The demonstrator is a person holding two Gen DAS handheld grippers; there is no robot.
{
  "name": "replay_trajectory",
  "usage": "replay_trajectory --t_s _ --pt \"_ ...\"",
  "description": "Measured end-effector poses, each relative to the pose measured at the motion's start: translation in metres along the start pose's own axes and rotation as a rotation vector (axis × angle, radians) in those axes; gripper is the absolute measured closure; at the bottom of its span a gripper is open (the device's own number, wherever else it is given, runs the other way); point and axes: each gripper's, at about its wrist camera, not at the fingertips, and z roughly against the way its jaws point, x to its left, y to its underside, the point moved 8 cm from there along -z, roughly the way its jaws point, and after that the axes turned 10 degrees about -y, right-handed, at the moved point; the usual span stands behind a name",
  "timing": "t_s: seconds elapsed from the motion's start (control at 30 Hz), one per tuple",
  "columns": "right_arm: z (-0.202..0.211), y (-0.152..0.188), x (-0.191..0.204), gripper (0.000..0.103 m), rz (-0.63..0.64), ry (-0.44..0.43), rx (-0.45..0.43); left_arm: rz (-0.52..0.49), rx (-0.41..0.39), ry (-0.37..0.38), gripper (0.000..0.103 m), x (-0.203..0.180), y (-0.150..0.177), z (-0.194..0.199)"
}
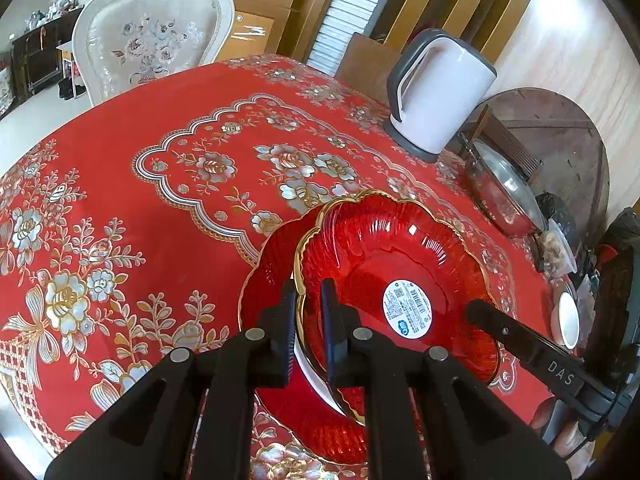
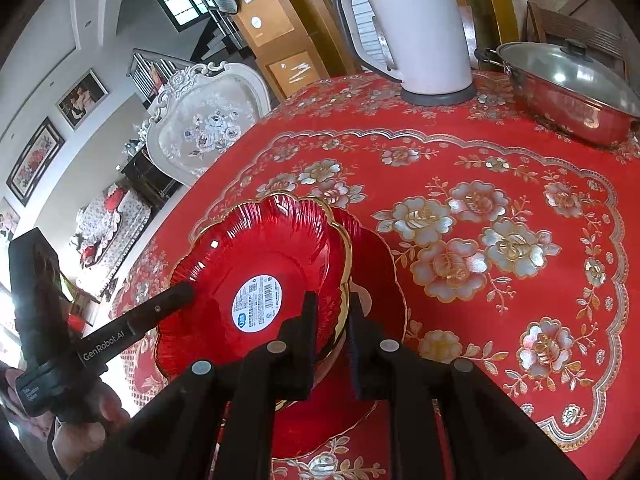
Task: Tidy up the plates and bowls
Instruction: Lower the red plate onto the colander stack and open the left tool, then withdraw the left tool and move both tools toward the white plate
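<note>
Both hand-held grippers have hold of the same red scalloped bowl — the left hand-held gripper pinches its gold rim on one side, the right hand-held gripper clamps the opposite edge. The bowl sits tilted over a flat red plate lying on the counter, sticker facing up. Beyond the bowl stands a white kettle, and beside the kettle a lidded steel pot.

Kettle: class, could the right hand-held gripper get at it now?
Probably not yet: the right hand-held gripper is clamped on the red bowl's rim. The tablecloth toward the kettle looks unobstructed.
</note>
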Motion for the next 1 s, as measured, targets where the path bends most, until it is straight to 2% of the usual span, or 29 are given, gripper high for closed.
replay_trajectory --t_s 0.2,0.4,0.43,0.53,0.57,0.67,1.0 --pt "0.001 0.0 -0.001 0.085 -0.007 -0.008 -0.005 -0.004 -0.005 -0.009 0.094 0.0 0.0 0.0" --pt "0.006 0.0 -0.004 0.074 -0.018 -0.012 -0.021 0.009 0.003 -0.005 0.091 0.002 0.0 -0.001" --pt "0.007 0.0 -0.004 0.073 -0.019 -0.013 -0.026 0.009 0.003 -0.007 0.089 0.002 0.0 -0.001" --pt "0.013 -0.002 -0.003 0.07 -0.015 -0.018 -0.047 0.017 0.013 -0.01 0.071 0.003 0.001 -0.003" --pt "0.015 -0.003 -0.002 0.066 -0.014 -0.02 -0.052 0.019 0.012 -0.009 0.07 0.002 0.001 -0.002" --pt "0.022 -0.005 -0.001 0.06 -0.01 -0.033 -0.076 0.02 0.014 -0.015 0.07 0.002 0.002 -0.002" --pt "0.036 -0.008 -0.001 0.059 -0.009 -0.05 -0.104 0.022 -0.004 -0.025 0.07 0.0 -0.002 0.009"
